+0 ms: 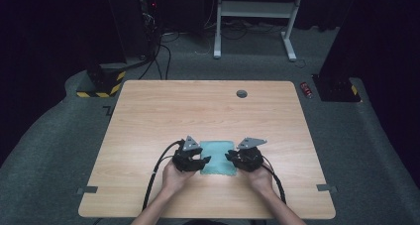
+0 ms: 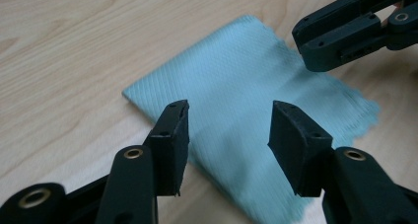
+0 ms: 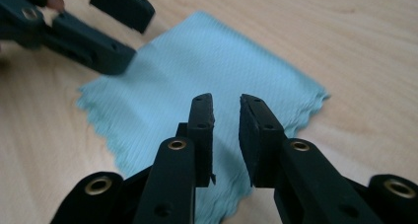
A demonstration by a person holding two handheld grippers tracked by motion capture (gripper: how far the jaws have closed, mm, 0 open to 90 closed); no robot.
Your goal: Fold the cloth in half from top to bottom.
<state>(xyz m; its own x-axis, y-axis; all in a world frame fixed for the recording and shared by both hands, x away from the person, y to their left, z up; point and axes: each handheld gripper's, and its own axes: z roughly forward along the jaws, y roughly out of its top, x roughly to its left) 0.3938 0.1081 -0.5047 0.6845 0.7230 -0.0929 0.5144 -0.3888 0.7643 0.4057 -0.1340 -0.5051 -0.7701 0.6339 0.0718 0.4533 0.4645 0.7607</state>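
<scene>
While both my hands sit at the near side of the wooden table (image 1: pixel 148 111), the folded teal cloth (image 1: pixel 217 157) lies flat between them – just ahead of my wrists, roughly mid-width of the tabletop. My left gripper (image 1: pixel 197 161) hangs over the cloth's left edge w/ its jaws spread apart, nothing pinched; in the left gripper view the cloth (image 2: pixel 246 110) shows through the gap between the two black pads, a folded edge running under the left one, and the pads aren't pressing on the fabric. My right gripper (image 1: pixel 233 157) is at the cloth's right edge, jaws drawn close but not shut – a narrow slot is left between them, and the right gripper view shows the cloth (image 3: pixel 197 71) lying flat beneath, no fabric caught in that slot. From that same view the cloth's near & right edges look frayed or wavy, and my left gripper (image 3: pixel 123 34) hovers over its far-left corner. Cables trail back from both grippers toward the table's near edge. Beyond the table – grey carpet, a white desk frame (image 1: pixel 255 17), dark equipment stands.
</scene>
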